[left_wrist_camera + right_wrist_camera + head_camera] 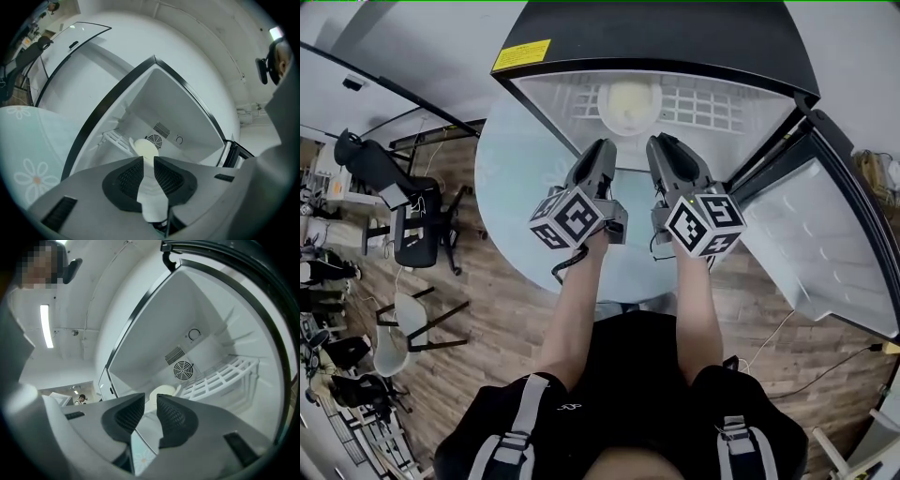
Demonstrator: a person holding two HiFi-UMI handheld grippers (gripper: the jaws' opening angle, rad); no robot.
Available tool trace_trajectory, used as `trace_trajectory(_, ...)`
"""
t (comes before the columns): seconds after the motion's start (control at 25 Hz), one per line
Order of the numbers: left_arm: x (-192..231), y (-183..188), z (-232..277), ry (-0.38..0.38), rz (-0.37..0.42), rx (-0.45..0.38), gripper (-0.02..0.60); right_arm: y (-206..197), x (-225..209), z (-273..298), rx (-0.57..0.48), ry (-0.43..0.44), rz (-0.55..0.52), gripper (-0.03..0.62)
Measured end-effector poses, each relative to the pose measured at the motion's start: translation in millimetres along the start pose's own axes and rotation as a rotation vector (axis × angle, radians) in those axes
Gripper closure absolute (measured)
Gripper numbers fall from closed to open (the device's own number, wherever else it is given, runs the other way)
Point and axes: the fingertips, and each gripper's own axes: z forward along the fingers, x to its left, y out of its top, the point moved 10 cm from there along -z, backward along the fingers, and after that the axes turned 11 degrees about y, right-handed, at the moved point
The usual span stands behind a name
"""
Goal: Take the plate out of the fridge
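Forearms (572,319) reach out from a black-shirted torso at the bottom of the head view, each hand carrying a gripper with its marker cube toward the person. Left gripper (602,145) and right gripper (661,141) sit side by side, close but apart, both aimed into the open fridge (656,37). Each pair of jaws is spread, with a clear gap between the ribbed pads and nothing pinched in either (each gripper view shows only empty air in the slot). A pale round plate (629,105) lies straight ahead of both sets of jaws, beyond their tips and untouched, on the white wire shelf (712,108) inside the fridge. Past the plate, on the back wall, is a round fan vent (183,370). The fridge door (825,244) stands swung open to the outer side of the right jaws. Below the jaws spreads a round, pale blue table (516,178).
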Motion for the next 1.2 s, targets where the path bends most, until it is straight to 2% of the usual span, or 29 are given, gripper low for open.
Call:
trace_trajectory(0.12,6,-3,6,0.001,-0.056,-0.005,0.509,-7,-6,3,-0.002,0.034,0.054,0.442)
trace_trajectory(0.16,8,-4,8,-0.002,-0.068,-0.005,0.506,-9,-9,5,-0.007,0.041,0.08,0.442)
trace_trajectory(0.24,11,-5,13,-0.005,-0.082,0.002,0.449,-11,-14,8,-0.021,0.044,0.122,0.442)
trace_trajectory(0.48,8,-4,24,-0.032,-0.112,0.002,0.449,-13,-22,17,-0.046,0.031,0.182,0.44)
trace_trajectory(0.56,6,0,27,-0.052,-0.124,0.005,0.431,-11,-23,21,-0.052,0.029,0.209,0.41)
trace_trajectory(0.76,11,-1,36,-0.042,-0.111,0.032,0.431,-19,-29,28,-0.078,0.034,0.282,0.408)
trace_trajectory(0.96,10,0,43,-0.064,-0.12,0.039,0.431,-26,-33,38,-0.072,0.033,0.32,0.412)
trace_trajectory(1.08,7,1,49,-0.067,-0.105,0.053,0.431,-27,-36,41,-0.088,0.02,0.333,0.456)
trace_trajectory(1.2,7,3,52,-0.068,-0.099,0.057,0.431,-28,-36,42,-0.098,0.014,0.347,0.463)
